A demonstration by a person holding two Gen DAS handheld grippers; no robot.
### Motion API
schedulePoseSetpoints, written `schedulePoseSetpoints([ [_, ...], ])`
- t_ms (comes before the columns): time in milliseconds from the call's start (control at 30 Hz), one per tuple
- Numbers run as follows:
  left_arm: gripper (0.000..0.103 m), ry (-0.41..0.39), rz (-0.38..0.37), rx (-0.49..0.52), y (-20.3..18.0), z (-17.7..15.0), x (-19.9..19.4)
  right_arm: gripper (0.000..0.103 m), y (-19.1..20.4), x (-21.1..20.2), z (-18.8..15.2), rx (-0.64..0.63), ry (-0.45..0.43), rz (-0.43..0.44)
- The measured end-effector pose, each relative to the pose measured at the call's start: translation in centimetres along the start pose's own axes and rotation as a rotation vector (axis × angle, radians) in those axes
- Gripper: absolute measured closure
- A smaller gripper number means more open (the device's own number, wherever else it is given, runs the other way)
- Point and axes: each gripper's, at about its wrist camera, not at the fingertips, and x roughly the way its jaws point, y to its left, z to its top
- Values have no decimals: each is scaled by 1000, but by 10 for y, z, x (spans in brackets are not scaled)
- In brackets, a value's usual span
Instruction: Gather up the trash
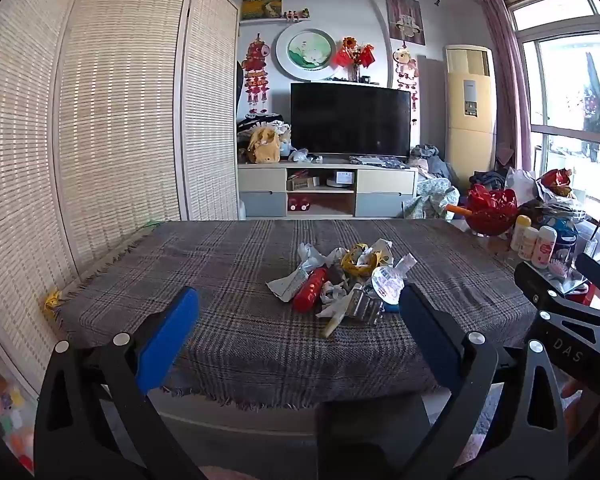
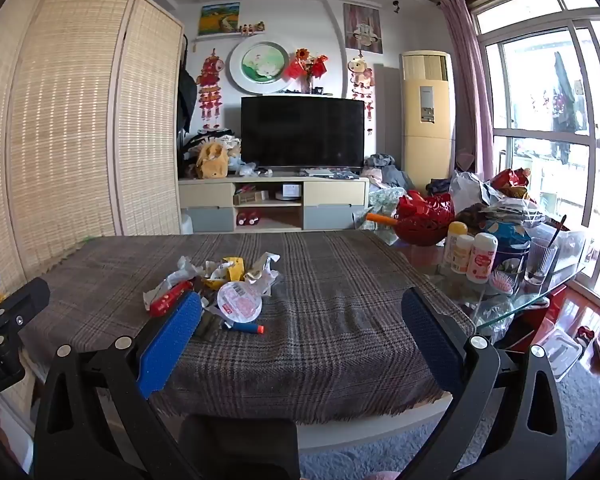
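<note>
A pile of trash (image 1: 340, 280) lies in the middle of the plaid-covered table (image 1: 240, 280): crumpled white wrappers, a red packet (image 1: 310, 290), a yellow wrapper (image 1: 358, 262), a round foil lid (image 1: 386, 284). The right wrist view shows the same pile (image 2: 216, 288), the lid (image 2: 239, 300) and a blue-orange foam dart (image 2: 246, 327). My left gripper (image 1: 298, 312) is open and empty, near the table's front edge, short of the pile. My right gripper (image 2: 300, 316) is open and empty, right of the pile.
At the table's right end stand a red basket (image 2: 424, 216), small bottles (image 2: 470, 256), a glass (image 2: 540, 260) and bags. A bamboo screen (image 1: 100, 120) flanks the left side. A TV stand (image 1: 328, 188) is beyond the table.
</note>
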Motion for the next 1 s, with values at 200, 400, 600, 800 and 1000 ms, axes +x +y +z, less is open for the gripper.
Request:
schedulePoseSetpoints([
  [200, 8, 2, -3, 3, 0, 1, 0, 3, 1, -1, 0, -6, -1, 2],
  [400, 8, 1, -3, 3, 0, 2, -1, 3, 1, -3, 0, -8, -4, 1],
  [600, 8, 0, 0, 4, -3, 8, -2, 3, 1, -3, 2, -7, -4, 1],
  [800, 8, -1, 3, 5, 1, 8, -4, 3, 1, -2, 1, -9, -5, 3],
  [1000, 8, -6, 4, 3, 2, 8, -6, 3, 1, -5, 3, -10, -6, 2],
])
